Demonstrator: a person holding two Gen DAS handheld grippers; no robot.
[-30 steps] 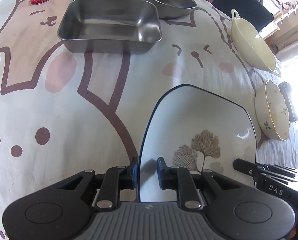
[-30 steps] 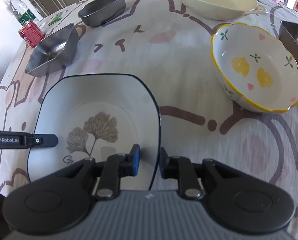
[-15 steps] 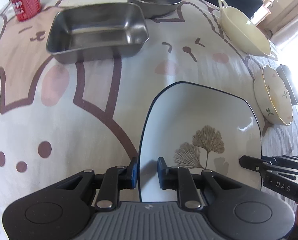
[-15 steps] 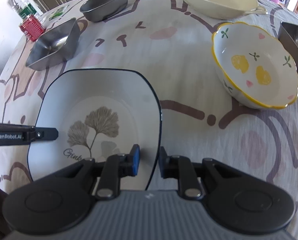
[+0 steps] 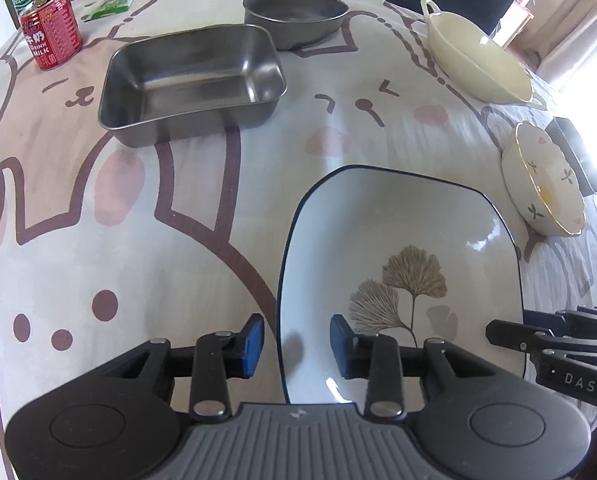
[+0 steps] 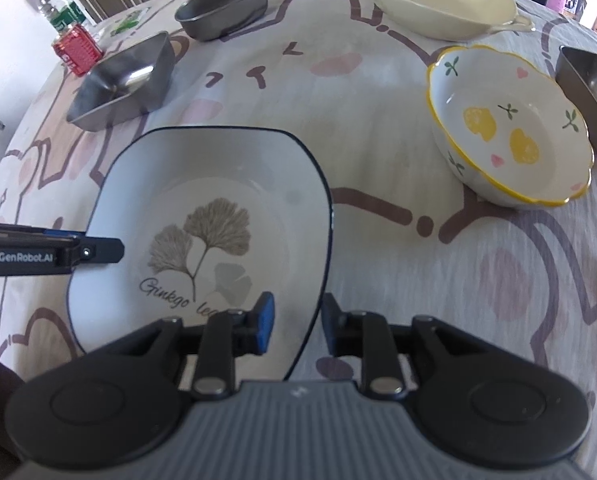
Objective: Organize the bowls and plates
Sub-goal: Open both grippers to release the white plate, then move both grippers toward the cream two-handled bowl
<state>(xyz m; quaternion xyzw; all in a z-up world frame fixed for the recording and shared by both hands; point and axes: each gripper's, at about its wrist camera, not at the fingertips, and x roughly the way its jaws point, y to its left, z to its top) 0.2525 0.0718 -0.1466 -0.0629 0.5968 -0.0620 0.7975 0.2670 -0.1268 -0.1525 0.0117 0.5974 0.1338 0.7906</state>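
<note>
Your left gripper (image 5: 296,340) and right gripper (image 6: 297,322) have just been opening, pads now clear of the ginkgo plate (image 5: 398,240) rim between them, flowered bowl (image 6: 510,128) at two o'clock.

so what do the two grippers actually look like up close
Both match: black linkage arms with silver pivot screws, blue pads inside the tips, and a ribbed grey body flanked by two round black housings. The left gripper reads "GenRobot.AI" in white along its side, the right gripper "DAS". No cables or sleeves show.
</note>
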